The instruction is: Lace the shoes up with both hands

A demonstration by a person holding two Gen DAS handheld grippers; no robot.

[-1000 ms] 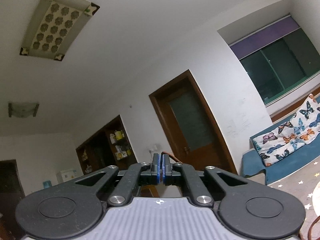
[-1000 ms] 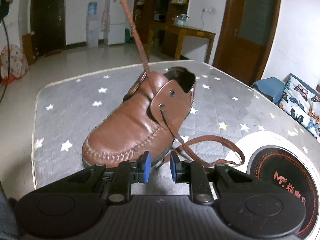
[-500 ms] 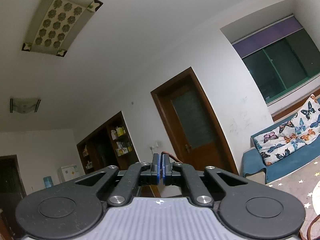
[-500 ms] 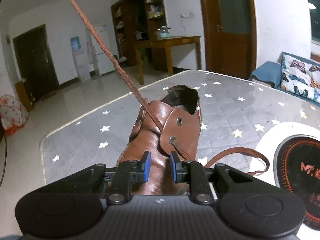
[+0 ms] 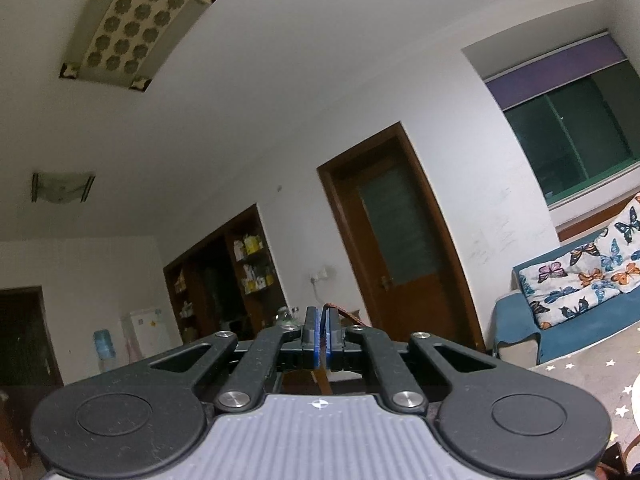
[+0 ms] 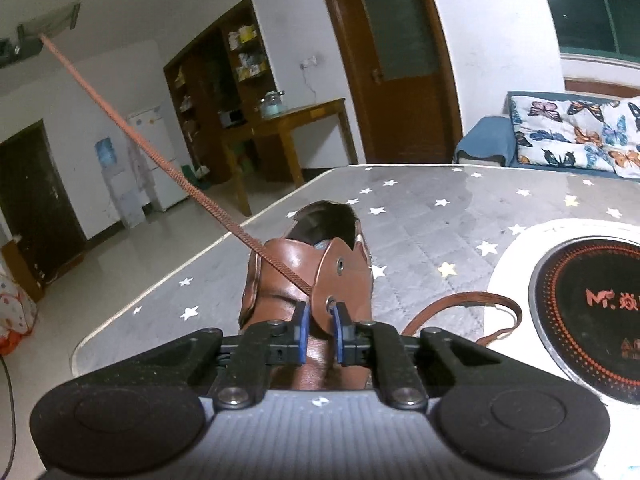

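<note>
The right gripper (image 6: pixel 319 329) has just been closing about the eyelet flap of the brown shoe (image 6: pixel 308 280) directly ahead, bracing it, while the left gripper (image 5: pixel 322 334) stays clenched on the taut lace (image 6: pixel 160 160).

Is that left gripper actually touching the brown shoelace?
Touching. In the left wrist view, the left gripper is shut with the shoelace pinched between its blue pads, the lace end sticking out past them.
</note>
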